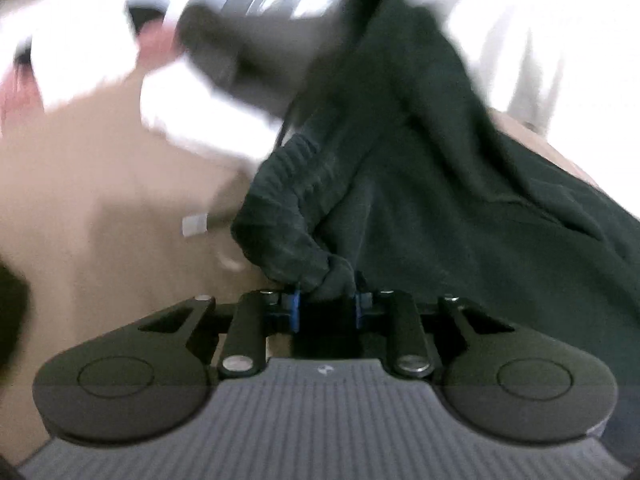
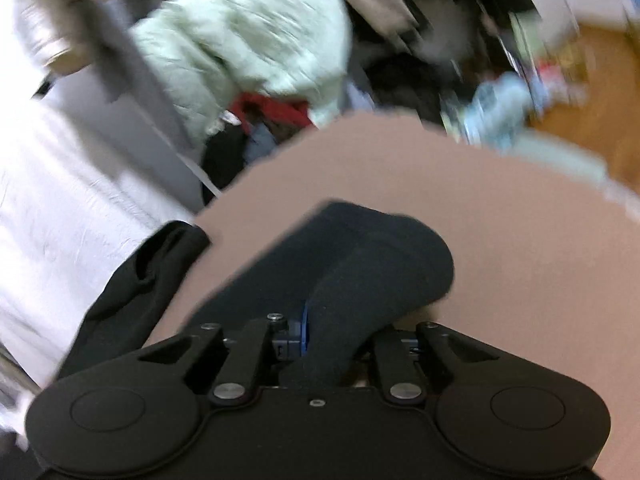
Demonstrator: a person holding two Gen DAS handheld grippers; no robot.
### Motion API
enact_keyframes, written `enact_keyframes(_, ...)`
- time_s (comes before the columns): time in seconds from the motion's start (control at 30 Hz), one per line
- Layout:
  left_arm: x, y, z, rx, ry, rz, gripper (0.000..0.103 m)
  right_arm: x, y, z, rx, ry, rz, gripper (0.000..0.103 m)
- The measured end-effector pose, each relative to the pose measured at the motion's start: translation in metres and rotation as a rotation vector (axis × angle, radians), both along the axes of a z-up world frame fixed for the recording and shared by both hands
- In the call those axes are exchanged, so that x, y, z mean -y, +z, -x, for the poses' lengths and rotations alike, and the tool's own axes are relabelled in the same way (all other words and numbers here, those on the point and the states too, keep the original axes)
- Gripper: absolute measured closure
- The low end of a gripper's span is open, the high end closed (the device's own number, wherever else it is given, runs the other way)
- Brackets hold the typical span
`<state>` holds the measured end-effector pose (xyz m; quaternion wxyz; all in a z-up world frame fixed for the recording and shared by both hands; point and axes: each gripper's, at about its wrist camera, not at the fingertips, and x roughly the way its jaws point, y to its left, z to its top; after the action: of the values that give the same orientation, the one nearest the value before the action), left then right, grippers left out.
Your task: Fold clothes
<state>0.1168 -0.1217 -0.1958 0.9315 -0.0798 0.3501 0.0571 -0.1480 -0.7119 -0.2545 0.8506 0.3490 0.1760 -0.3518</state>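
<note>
While a dark green knitted garment (image 1: 420,200) is lifted over the tan flat surface (image 2: 500,240), its ribbed hem is clamped by the left gripper (image 1: 326,312) and another fold by the right gripper (image 2: 340,344). Spreading appears underway; laying it flat is judged next.

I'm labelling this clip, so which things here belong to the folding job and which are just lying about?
In the job:
- dark garment, its ribbed edge pinched in the left tongs
- right tongs, also gripping dark cloth
- tan surface

Lying about:
- pale green jacket
- red item
- white sheet
</note>
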Motion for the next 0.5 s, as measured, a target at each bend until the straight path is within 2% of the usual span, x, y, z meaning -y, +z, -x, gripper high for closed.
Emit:
enact_keyframes(0.07,-0.006,0.032,0.016,0.064,-0.031,0.018,0.084,-0.008,0.032,0.004,0.026,0.061,0.087,0.093)
enact_keyframes(0.13,-0.019,0.062,0.033,0.107,-0.045,0.058,0.084,-0.018,0.060,0.018,0.023,0.117,0.118,0.094)
enact_keyframes(0.2,-0.019,0.079,0.052,0.115,-0.048,-0.078,0.084,-0.028,0.082,0.034,0.006,0.167,0.122,0.094)
enact_keyframes(0.27,-0.015,0.076,0.064,0.104,-0.032,-0.222,0.084,-0.027,0.078,0.045,-0.053,0.200,0.057,0.093)
enact_keyframes(0.3,-0.015,0.068,0.065,0.089,-0.023,-0.255,0.084,-0.020,0.065,0.048,-0.083,0.196,-0.007,0.093)
enact_keyframes(0.33,-0.017,0.058,0.062,0.060,-0.020,-0.263,0.084,-0.012,0.049,0.051,-0.102,0.183,-0.076,0.093)
enact_keyframes(0.4,-0.023,0.048,0.055,0.015,-0.009,-0.214,0.085,0.002,0.023,0.059,-0.129,0.159,-0.188,0.094)
enact_keyframes(0.47,-0.028,0.052,0.058,0.017,-0.002,-0.183,0.085,0.006,0.022,0.069,-0.109,0.153,-0.194,0.095)
enact_keyframes(0.5,-0.028,0.057,0.060,0.026,0.001,-0.176,0.085,0.002,0.035,0.076,-0.062,0.169,-0.146,0.095)
